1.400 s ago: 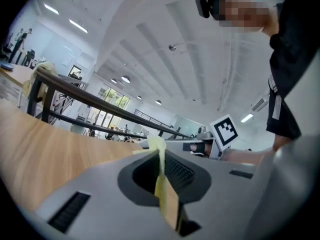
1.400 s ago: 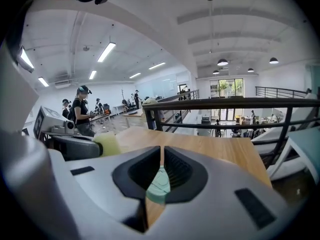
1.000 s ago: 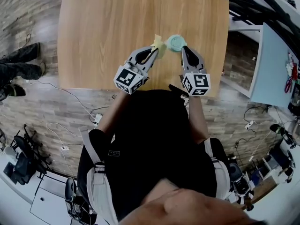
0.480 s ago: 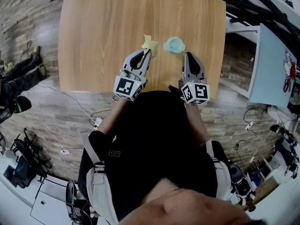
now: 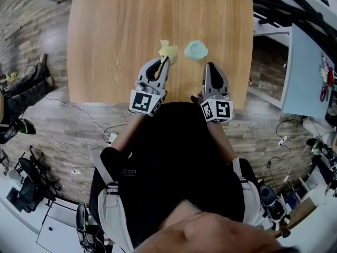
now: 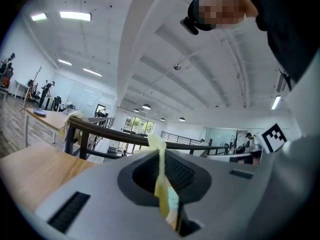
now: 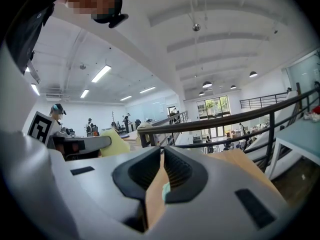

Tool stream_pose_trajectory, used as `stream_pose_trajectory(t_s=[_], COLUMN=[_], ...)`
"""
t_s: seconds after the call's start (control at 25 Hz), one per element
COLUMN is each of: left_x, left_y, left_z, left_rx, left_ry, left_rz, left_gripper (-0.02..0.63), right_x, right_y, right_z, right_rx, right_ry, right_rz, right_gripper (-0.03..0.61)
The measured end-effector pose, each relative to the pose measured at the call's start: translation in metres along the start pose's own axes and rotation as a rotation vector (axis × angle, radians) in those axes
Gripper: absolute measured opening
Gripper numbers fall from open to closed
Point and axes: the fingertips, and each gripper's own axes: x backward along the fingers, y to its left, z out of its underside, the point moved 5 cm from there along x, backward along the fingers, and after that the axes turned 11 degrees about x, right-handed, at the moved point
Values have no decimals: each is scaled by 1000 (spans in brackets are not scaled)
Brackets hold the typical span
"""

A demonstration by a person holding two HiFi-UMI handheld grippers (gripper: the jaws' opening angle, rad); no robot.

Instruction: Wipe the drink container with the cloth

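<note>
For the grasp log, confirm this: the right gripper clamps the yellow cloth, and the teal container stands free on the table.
Wrong gripper: the left gripper clamps the yellow cloth, per the left gripper view. The teal container does stand free on the table.

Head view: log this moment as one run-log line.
left gripper: shut on cloth | right gripper: shut, empty | drink container: on table, unheld
</note>
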Motion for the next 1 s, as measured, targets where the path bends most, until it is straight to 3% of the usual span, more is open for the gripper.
stream_pose_trajectory(t_s=[0.32,1.0], left_x=[4,1], left_y=[-3,1], left_z=[3,5], left_rx=[-5,4], left_ry=[13,8], left_rz=[-28,-10], left_gripper=[34,34], right_x=[7,3], right_y=[-1,0], right_z=[-1,-1], right_rx=[6,23], right_ry=[-18,-3], right_rz=[3,-9], right_gripper=[38,37])
